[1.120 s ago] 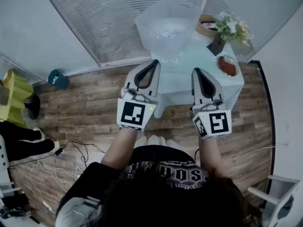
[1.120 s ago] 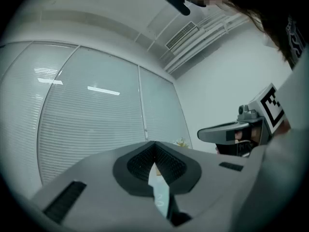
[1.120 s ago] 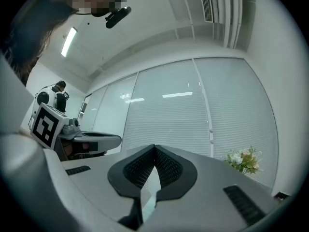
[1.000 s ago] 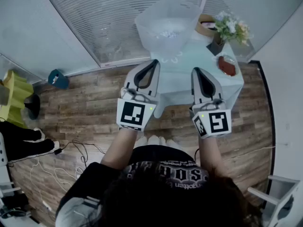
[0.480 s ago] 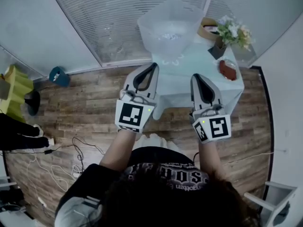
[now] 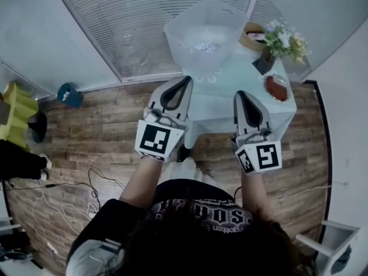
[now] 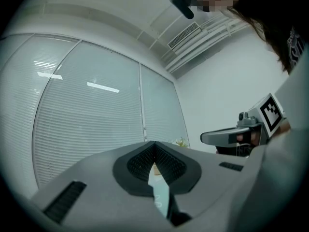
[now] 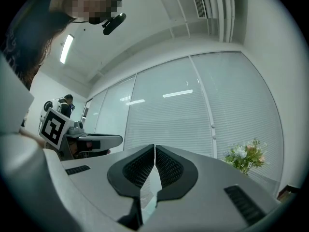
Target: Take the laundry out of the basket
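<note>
A translucent white laundry basket (image 6: 204, 32) stands on the far end of a small table (image 6: 230, 94) with a pale blue-white cloth. Something light with small dark specks lies at its bottom (image 6: 206, 46). My left gripper (image 6: 187, 79) hovers at the table's near left edge, shut and empty, tips aimed toward the basket. My right gripper (image 6: 240, 94) is beside it over the table's near part, also shut with nothing held. In the left gripper view the jaws (image 7: 154, 142) meet, and the right gripper (image 7: 227, 136) shows at the right. The right gripper view shows its jaws (image 8: 154, 147) closed.
A flower pot (image 6: 275, 42), a round wooden container (image 6: 252, 31) and a reddish dish (image 6: 276, 87) sit on the table's right side. Blinds cover glass walls behind. A teal object (image 6: 70, 94) and cables (image 6: 86, 180) lie on the wooden floor at left.
The head view has shifted slightly, so both grippers and the table sit a little differently in frame. Both grippers stay shut, side by side.
</note>
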`<state>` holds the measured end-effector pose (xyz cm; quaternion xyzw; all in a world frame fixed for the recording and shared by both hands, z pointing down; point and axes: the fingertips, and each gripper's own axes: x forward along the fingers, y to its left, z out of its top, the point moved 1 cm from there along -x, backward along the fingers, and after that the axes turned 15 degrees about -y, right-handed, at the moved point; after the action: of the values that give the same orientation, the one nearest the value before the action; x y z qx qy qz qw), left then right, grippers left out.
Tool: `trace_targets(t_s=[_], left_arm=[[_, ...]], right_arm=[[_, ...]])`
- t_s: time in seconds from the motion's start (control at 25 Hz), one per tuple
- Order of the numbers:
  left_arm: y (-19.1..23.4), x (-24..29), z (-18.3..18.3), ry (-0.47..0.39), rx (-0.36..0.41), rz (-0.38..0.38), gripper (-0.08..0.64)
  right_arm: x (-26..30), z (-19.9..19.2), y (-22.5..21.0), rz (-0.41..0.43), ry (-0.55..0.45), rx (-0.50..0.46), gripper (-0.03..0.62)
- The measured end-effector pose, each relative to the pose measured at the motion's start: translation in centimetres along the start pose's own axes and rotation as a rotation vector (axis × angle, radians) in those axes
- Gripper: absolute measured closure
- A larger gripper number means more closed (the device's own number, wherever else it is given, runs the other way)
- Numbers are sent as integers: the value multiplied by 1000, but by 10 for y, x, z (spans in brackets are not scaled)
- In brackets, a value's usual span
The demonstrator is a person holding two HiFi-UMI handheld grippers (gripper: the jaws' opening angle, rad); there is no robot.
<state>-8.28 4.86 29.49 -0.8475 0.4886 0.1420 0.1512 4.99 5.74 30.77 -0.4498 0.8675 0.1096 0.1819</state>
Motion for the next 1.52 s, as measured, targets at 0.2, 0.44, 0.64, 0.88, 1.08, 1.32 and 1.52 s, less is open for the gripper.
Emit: trace_targets(t_s=[0.2,0.44,0.64,0.88,1.08,1.32,1.52], left_arm=[[18,22,-15,6,-20,-9,563],[42,53,-32,10,-38,-33,563],[63,78,-46,13,-48,-50,563],[81,105,-59,15,-51,-81,561],[96,124,-69,23,-59,-106,563],[114,145,-76,8,-65,-139,562],[120,162,-78,10,-79,-177,562]], right_arm=[[21,-12,-14,-25,9,-3,561],[52,-27,-32,-49,22,-14,561],[80,-40,-47,-68,27,-22,561],[107,-52,-64,-98,32,-27,561],[127,-62,-75,-115,35,-32,561],[146,-73,-85,-143,41,-42,561],[159,-76,-92,-165,40,-54,562]])
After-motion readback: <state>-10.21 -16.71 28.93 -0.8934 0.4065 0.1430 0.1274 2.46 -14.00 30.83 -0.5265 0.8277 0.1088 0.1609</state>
